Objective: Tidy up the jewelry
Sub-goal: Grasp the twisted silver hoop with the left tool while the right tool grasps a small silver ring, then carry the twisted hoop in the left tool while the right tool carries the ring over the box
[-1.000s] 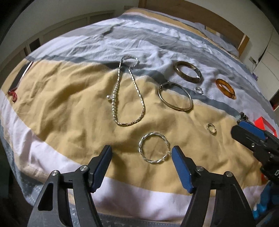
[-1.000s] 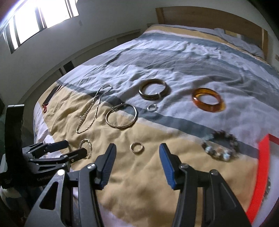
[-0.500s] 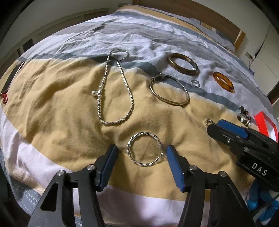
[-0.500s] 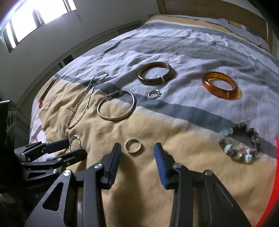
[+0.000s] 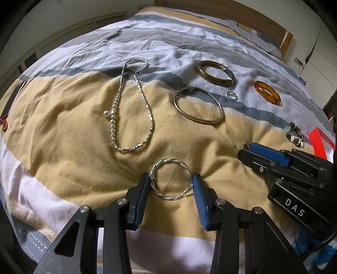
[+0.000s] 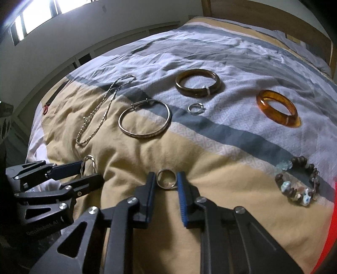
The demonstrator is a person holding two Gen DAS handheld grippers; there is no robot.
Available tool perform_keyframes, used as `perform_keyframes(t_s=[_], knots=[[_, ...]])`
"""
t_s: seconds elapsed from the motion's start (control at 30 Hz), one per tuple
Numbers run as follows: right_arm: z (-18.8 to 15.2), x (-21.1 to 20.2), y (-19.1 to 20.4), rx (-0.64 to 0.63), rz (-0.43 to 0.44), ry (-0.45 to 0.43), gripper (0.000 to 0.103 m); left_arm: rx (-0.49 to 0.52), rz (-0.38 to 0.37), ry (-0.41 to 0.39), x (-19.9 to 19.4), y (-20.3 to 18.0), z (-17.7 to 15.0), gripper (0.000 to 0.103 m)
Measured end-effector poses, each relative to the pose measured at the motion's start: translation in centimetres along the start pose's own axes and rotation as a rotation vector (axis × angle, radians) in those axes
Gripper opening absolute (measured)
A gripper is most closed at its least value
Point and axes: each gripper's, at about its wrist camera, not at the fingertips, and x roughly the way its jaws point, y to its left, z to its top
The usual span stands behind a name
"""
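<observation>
Our left hand-held gripper was closing around a twisted silver wire bracelet lying on the yellow band of the striped bed cover, its blue pads at the rim. Our right hand-held gripper was closing around a small plain silver ring nearby, pads touching its sides.

Bedroom – striped bedspread.
I see a wooden headboard, a bright window – white walls.
</observation>
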Motion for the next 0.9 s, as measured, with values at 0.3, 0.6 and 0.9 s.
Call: perform_keyframes(t_s=[0.3,0.6,0.9], knots=[[-0.6,-2.2,0.5,0.053,0.020,-0.045,0.019,-0.059,-0.080,-0.031,-1.3,1.2,0.0,0.040],[-1.6,-7.4,0.8,0.092,0.015,-0.111,0.019,-0.051,-0.089,-0.084,-4.1,1.1,-0.5,0.040],[-3.8,-13.0,1.4,0.123,-0.031,-0.165,0.019,-0.014,-0.110,-0.132,-8.3,-0.1,-2.0,0.040]])
